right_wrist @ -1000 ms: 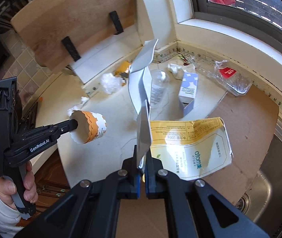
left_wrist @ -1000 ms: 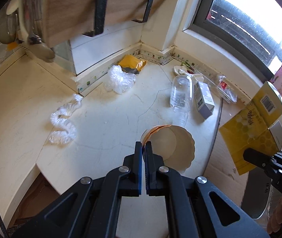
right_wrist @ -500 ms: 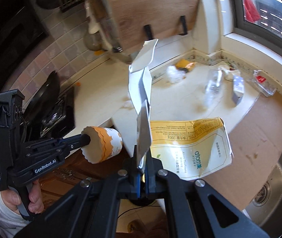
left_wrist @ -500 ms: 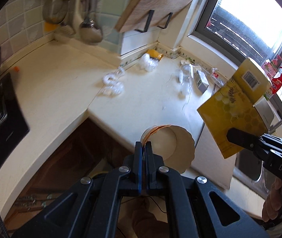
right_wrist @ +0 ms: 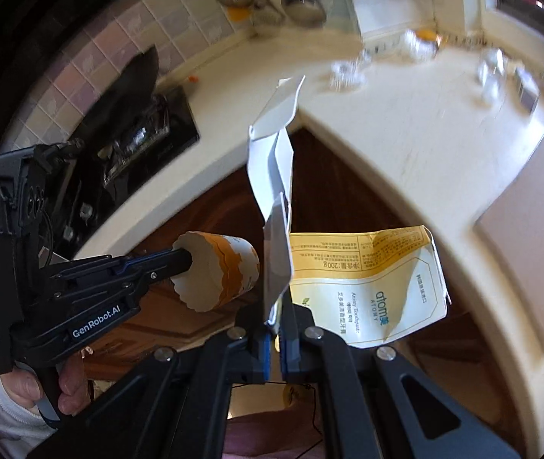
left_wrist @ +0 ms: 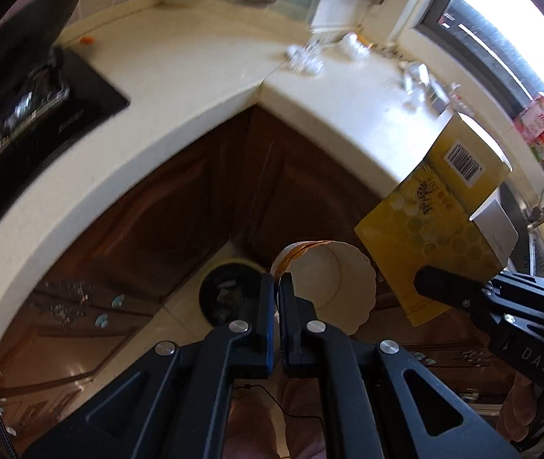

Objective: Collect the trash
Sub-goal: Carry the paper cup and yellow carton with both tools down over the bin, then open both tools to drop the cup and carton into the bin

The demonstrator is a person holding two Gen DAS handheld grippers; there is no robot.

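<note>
Two pieces of trash are in the air at once, both held out past the edge of the cream stone counter (left_wrist: 180,76), so a slip from either lands on the floor. The left gripper (left_wrist: 276,287) is closed on the rim of a white paper cup with a scalloped edge and orange band (left_wrist: 333,287), pinching only one thin wall, with the cup's open mouth facing the lens; that paper wall could crumple or slide free if the hand tilts sharply. The right gripper (right_wrist: 275,329) is clamped on a corner flap of a flattened yellow and white cardboard toothpaste box (right_wrist: 367,287), which fans out toward 2 o'clock in the right wrist view while a white flap stands up at 12 o'clock. Held by a corner, the box could swing or tear at the fold. A round dark bin with a pale rim (left_wrist: 229,294) sits on the tiled floor at about 10 o'clock from the cup in the left wrist view, partly hidden by the left fingers (left_wrist: 266,306); neither item looks centred over it yet, so letting go now would likely miss. The wide box may also catch the rim and rest across it. Blurred clear plastic litter (right_wrist: 348,70) lies on the counter at 12 o'clock, not yet gathered.
</note>
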